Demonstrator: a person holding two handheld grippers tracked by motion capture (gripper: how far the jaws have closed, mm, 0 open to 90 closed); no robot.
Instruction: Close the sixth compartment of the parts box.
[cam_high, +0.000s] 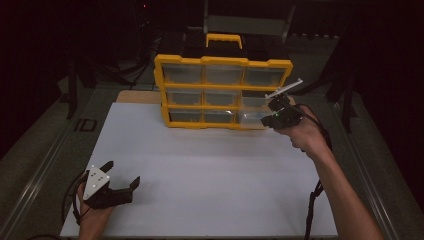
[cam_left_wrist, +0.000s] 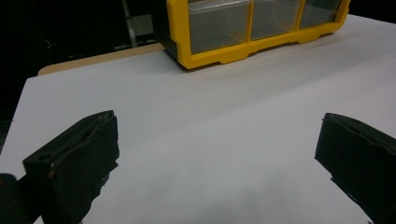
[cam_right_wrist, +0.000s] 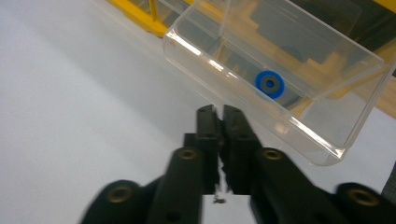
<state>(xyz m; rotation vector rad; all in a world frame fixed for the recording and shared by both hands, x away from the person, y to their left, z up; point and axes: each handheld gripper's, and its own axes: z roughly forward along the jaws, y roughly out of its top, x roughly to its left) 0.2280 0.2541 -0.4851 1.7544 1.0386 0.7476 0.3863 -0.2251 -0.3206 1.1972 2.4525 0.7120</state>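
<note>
At right of centre in the high view, my right gripper (cam_right_wrist: 218, 114) is clenched on the front wall of the clear drawer (cam_right_wrist: 280, 70), pulled from the yellow organizer (cam_high: 223, 62) to reach its blue ring (cam_right_wrist: 269, 84). My left gripper (cam_high: 121, 176) waits released, lower left.

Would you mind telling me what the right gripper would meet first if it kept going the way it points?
Probably the clear plastic drawer, directly ahead of the shut right gripper; depth is hard to judge.

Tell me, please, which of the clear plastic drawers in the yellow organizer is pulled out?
The bottom-right clear plastic drawer of the yellow organizer: it juts forward beside the right gripper, while the others sit flush. A blue ring lies inside.
</note>
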